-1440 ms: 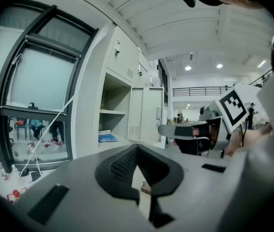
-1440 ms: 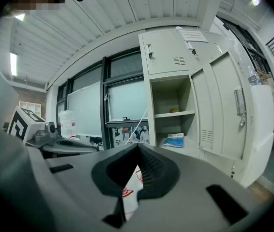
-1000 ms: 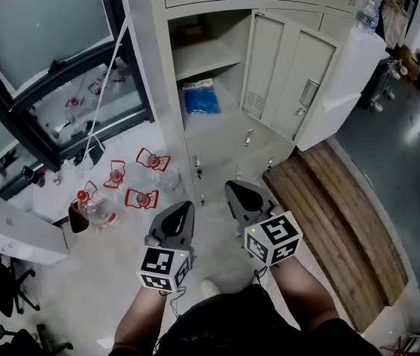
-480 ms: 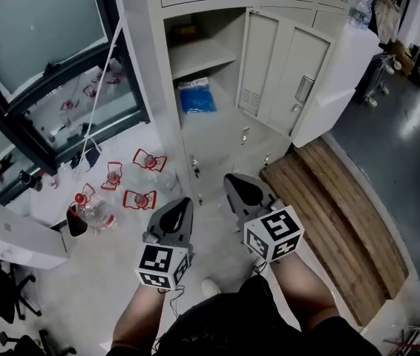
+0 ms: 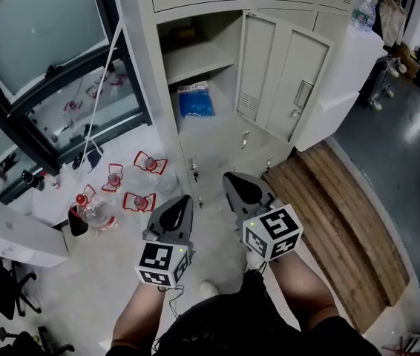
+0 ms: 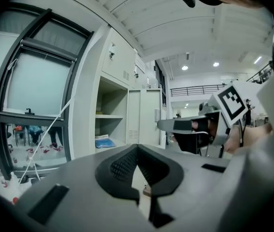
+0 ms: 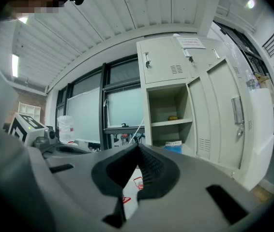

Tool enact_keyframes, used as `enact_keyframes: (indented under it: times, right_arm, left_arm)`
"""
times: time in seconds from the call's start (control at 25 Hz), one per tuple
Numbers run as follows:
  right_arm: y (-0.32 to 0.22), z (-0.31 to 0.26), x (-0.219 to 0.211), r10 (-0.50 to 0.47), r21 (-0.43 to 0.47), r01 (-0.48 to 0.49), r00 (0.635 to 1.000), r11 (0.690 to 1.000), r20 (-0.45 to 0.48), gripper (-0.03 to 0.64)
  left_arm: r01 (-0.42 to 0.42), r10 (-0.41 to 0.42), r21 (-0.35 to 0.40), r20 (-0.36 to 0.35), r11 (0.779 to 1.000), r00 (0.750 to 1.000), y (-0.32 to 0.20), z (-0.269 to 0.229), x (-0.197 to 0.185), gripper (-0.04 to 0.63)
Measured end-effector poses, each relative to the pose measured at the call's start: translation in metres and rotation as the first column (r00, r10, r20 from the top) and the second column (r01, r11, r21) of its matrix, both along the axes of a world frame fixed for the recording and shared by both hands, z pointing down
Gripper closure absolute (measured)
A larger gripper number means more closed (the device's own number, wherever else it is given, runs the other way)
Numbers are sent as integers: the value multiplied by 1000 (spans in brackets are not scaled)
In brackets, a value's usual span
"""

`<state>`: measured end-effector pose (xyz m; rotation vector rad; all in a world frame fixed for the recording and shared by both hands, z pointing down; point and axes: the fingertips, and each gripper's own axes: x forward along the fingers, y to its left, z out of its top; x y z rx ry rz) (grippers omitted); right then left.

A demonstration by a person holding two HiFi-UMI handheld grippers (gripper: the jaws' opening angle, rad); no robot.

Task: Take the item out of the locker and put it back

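Note:
The grey locker [image 5: 199, 58] stands with its door [image 5: 288, 80] swung open to the right. A blue packet [image 5: 196, 99] lies flat on the floor of the open compartment, under a shelf; it also shows as the blue packet [image 6: 104, 142] and blue packet [image 7: 174, 147]. My left gripper [image 5: 174, 215] and right gripper [image 5: 243, 191] hover side by side over the floor, well short of the locker. Both are shut with nothing between the jaws. Each points toward the open compartment.
A small yellowish item [image 7: 173, 118] sits on the upper shelf. Red-and-white pieces [image 5: 139, 199] and a bottle [image 5: 95, 210] lie on the floor at left, by a leaning black window frame [image 5: 47, 73]. A wooden pallet [image 5: 343, 221] lies at right, a white box [image 5: 17, 236] at far left.
Both grippers have edged slightly forward toward the locker and stay shut. The blue packet has not moved.

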<state>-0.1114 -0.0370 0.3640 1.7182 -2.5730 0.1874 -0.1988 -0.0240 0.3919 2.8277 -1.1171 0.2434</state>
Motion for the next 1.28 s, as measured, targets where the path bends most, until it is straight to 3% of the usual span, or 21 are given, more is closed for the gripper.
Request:
enact_keyframes:
  times: [0.72, 1.28]
  right_arm:
    - [-81, 3, 81, -127, -14, 127, 992, 992, 12, 617]
    - [-146, 20, 115, -261, -35, 261, 965, 965, 0, 617]
  left_arm:
    - [143, -143, 5, 23, 990, 989, -79, -1, 77, 592]
    - [262, -262, 5, 43, 965, 964, -149, 9, 120, 592]
